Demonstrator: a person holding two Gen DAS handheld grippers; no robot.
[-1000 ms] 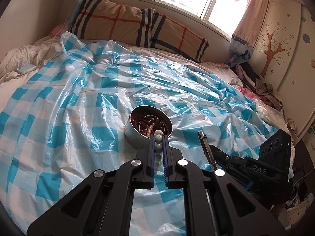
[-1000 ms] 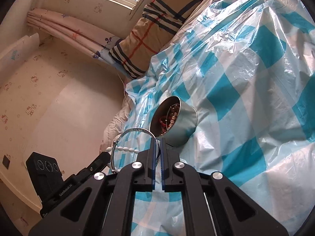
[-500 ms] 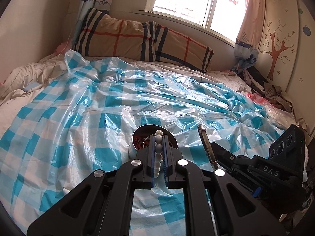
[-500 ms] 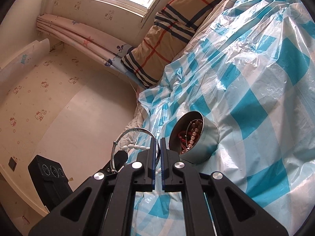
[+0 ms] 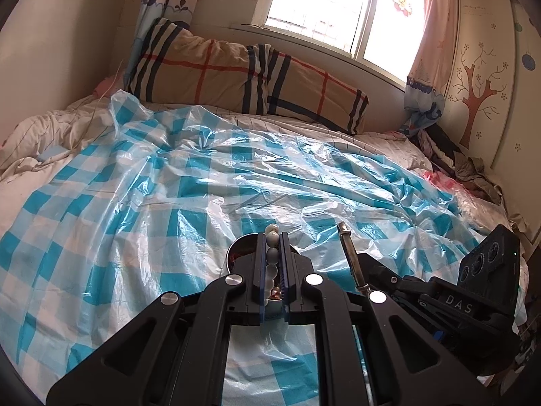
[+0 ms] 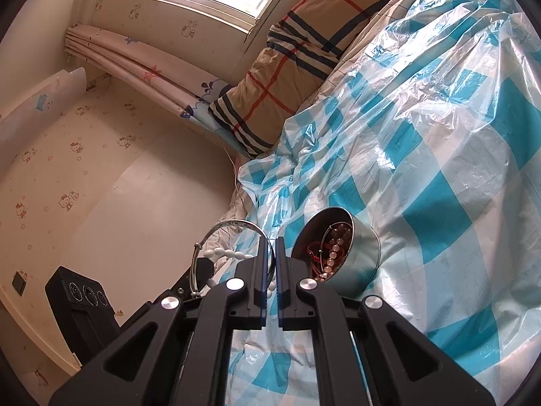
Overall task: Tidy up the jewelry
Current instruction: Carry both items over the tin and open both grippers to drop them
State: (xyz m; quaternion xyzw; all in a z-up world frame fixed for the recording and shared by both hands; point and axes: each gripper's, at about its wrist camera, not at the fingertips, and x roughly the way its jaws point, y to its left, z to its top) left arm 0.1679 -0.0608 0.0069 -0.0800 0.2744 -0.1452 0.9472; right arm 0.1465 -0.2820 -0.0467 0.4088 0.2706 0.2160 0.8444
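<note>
A round metal tin [image 6: 358,257] with beaded jewelry inside sits on the blue-and-white checked plastic sheet [image 6: 439,176]; in the left wrist view its rim [image 5: 236,248] shows behind my fingers. My left gripper [image 5: 272,237] is shut on a white bead bracelet [image 5: 271,257], held above the tin. My right gripper [image 6: 270,242] is shut on a silver bangle [image 6: 233,225] that stands up to the left of the tin, with the white beads [image 6: 226,254] showing through it. The bangle's edge [image 5: 348,253] and the right gripper's body also show in the left wrist view.
A striped plaid pillow [image 5: 243,77] lies along the bed's far edge under the window [image 5: 338,10]. Clothes [image 5: 466,169] are piled at the right by a wardrobe with a tree sticker [image 5: 476,98]. A curtain [image 6: 152,77] and wall stand left of the bed.
Both grippers have risen and pulled back from the tin, which now sits lower and closer under them. Each still holds its piece.
</note>
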